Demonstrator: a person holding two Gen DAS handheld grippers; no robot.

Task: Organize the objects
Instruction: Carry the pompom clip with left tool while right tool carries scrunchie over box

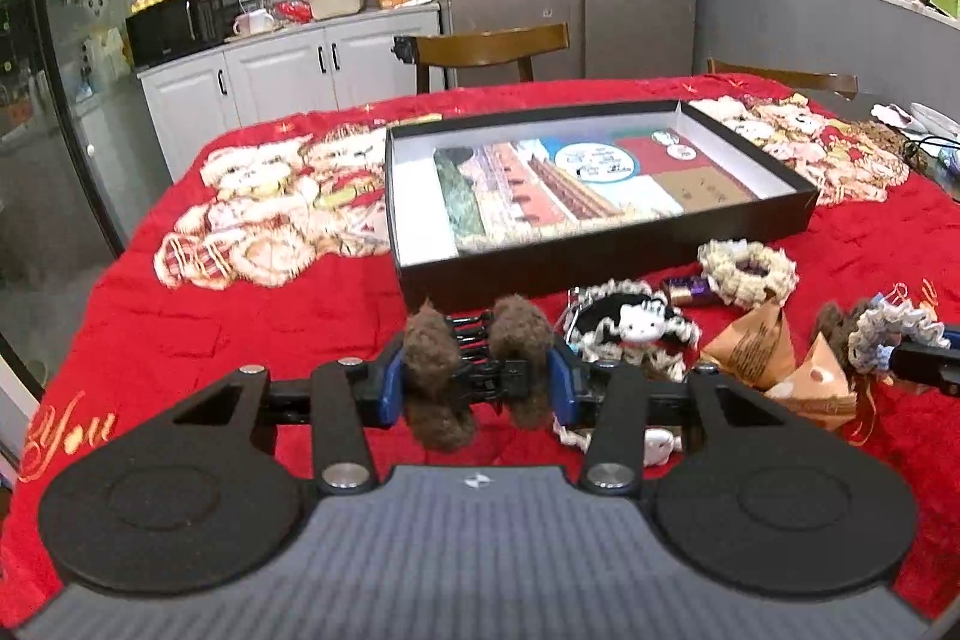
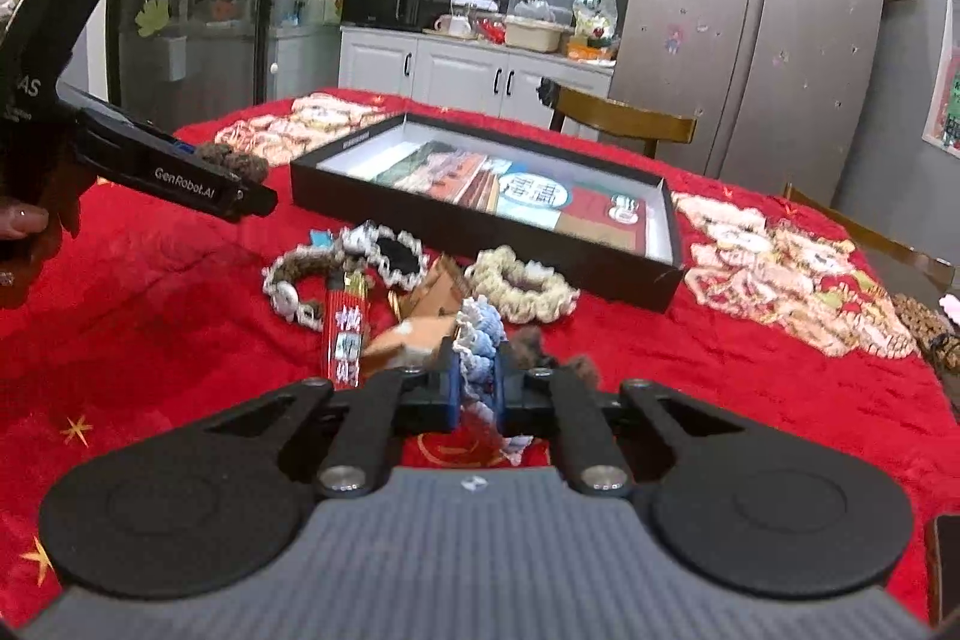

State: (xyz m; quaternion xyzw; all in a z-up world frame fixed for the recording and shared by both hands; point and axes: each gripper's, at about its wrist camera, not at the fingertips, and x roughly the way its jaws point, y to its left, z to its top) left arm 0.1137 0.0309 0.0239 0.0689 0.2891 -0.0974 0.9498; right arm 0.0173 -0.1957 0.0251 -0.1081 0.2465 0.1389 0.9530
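My left gripper is shut on a brown fuzzy hair claw clip and holds it above the red tablecloth, in front of the open black box. My right gripper is shut on a blue-and-white crocheted scrunchie; it shows at the right edge of the left wrist view. On the cloth lie a black Hello Kitty scrunchie, a cream scrunchie, two kraft paper pyramid packets and a red packet. The left gripper shows in the right wrist view.
The black box holds printed cards on its floor. A brown-and-white scrunchie and a black-and-white one lie near the box. Wooden chairs stand at the table's far side. Cabinets and a fridge are behind.
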